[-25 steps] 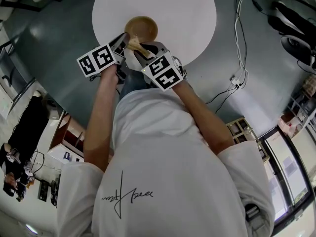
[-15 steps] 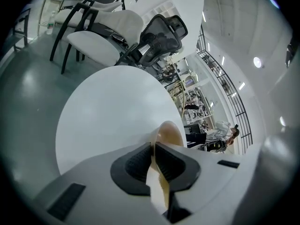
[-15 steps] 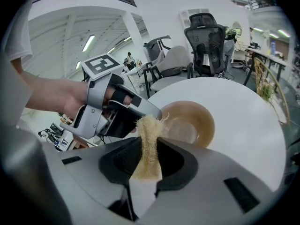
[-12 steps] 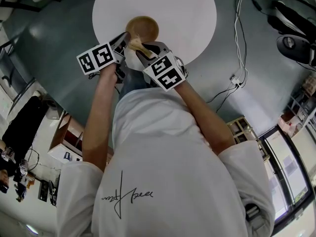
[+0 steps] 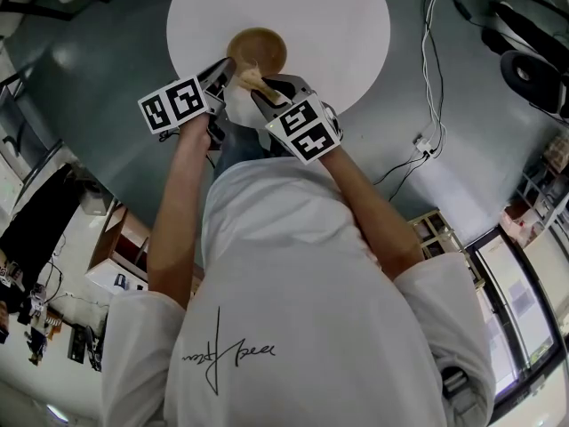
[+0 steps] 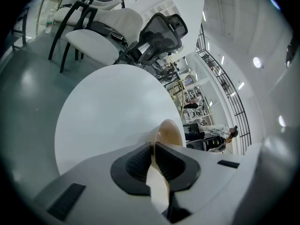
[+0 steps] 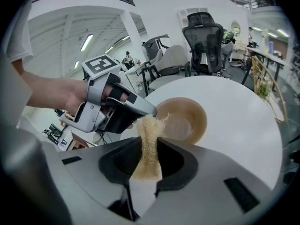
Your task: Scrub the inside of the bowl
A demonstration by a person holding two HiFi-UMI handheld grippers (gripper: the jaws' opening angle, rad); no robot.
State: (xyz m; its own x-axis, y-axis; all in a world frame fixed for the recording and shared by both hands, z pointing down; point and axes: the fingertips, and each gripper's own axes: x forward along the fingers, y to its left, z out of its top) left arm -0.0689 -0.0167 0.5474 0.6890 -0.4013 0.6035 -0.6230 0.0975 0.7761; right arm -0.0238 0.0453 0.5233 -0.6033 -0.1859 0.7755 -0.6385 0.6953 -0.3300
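A brown wooden bowl (image 5: pixel 258 50) stands on the round white table (image 5: pixel 293 7), near the edge closest to me. My left gripper (image 5: pixel 229 65) is shut on the bowl's near-left rim; the left gripper view shows the thin rim (image 6: pixel 169 131) pinched between its pads. My right gripper (image 5: pixel 256 87) is shut on a tan loofah scrubber (image 5: pixel 249 80). In the right gripper view the scrubber (image 7: pixel 148 139) sticks up from the jaws, with its frayed tip at the near rim of the bowl (image 7: pixel 185 118), beside the left gripper (image 7: pixel 140 110).
Office chairs (image 6: pixel 154 36) stand beyond the table's far side. Cables and a power strip (image 5: pixel 427 140) lie on the grey floor to the right. A wire frame with plants (image 7: pixel 262 88) stands at the table's right.
My right gripper has shifted slightly to the right with the scrubber, and the bowl has shifted slightly right with it. The left gripper keeps its hold on the rim.
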